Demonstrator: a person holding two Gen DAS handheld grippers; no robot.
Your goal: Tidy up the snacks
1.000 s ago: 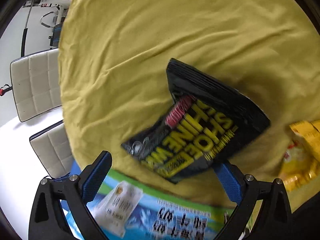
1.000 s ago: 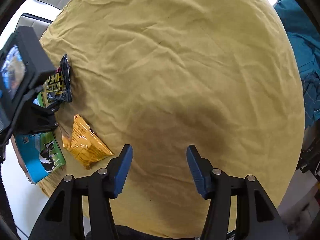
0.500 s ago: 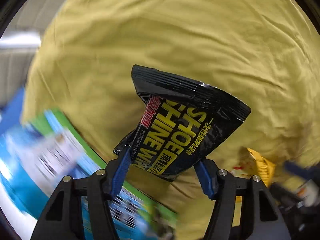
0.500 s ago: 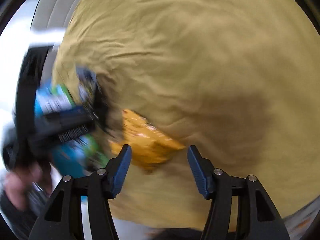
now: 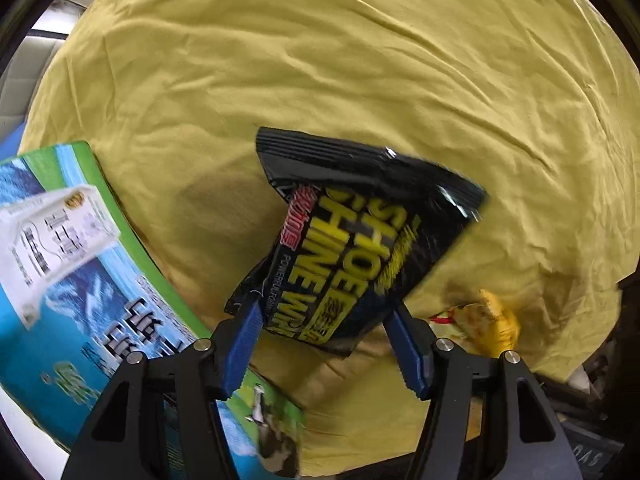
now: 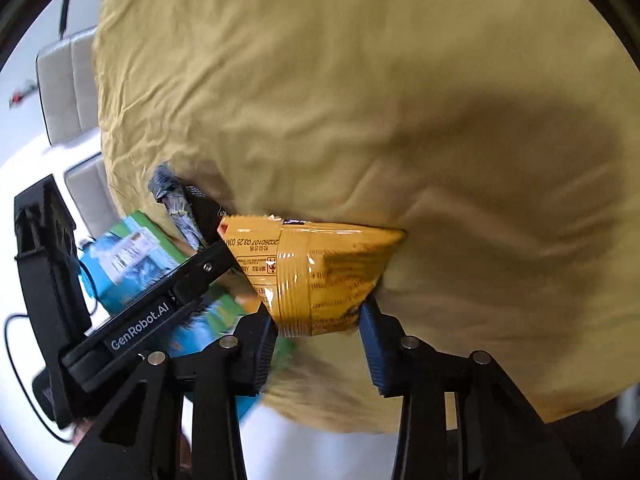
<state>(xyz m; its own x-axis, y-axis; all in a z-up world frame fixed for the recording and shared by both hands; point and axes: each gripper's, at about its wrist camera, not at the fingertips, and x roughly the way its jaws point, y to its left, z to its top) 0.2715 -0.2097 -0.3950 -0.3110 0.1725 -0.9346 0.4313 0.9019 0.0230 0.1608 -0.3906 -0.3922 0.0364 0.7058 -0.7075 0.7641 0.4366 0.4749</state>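
Note:
A black packet with yellow lettering [image 5: 356,248] sits between the blue pads of my left gripper [image 5: 324,332], which is shut on its lower end and holds it above the yellow cloth [image 5: 320,60]. An orange snack packet [image 6: 320,276] lies on the cloth with its near end between the fingers of my right gripper [image 6: 320,328]; the pads stand at its sides and look open. The same orange packet [image 5: 484,316] shows at the left view's lower right. The black packet [image 6: 188,212] and the left gripper's body [image 6: 132,320] appear at the right view's left.
A blue and green milk carton box [image 5: 80,280] lies at the cloth's left edge, also the box [image 6: 128,260] in the right view. White padded chairs [image 6: 64,88] stand beyond the table. A wide stretch of wrinkled cloth [image 6: 400,80] spreads ahead.
My left gripper closed on the black packet and lifted it. My right gripper swung left and came down around the orange packet's near end.

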